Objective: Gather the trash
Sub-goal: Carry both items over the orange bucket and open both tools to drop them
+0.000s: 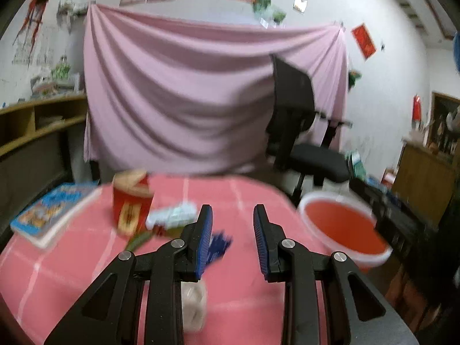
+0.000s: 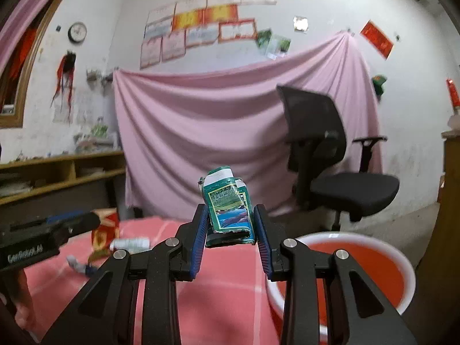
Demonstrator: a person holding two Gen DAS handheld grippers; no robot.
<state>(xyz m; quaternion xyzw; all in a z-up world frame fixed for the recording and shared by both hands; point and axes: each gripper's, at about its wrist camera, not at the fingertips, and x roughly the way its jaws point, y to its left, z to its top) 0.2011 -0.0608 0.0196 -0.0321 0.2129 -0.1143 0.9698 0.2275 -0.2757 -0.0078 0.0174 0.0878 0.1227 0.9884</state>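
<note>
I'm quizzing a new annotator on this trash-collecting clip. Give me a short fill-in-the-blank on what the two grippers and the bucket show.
1. The right gripper is shut on a crumpled green ____.
2. The left gripper has ____ between its pads.
3. The red bucket stands beside the table and looks ____ inside.
4. The cloth on the table is ____ with pale lines.

Missing words: packet; nothing; empty; pink
</note>
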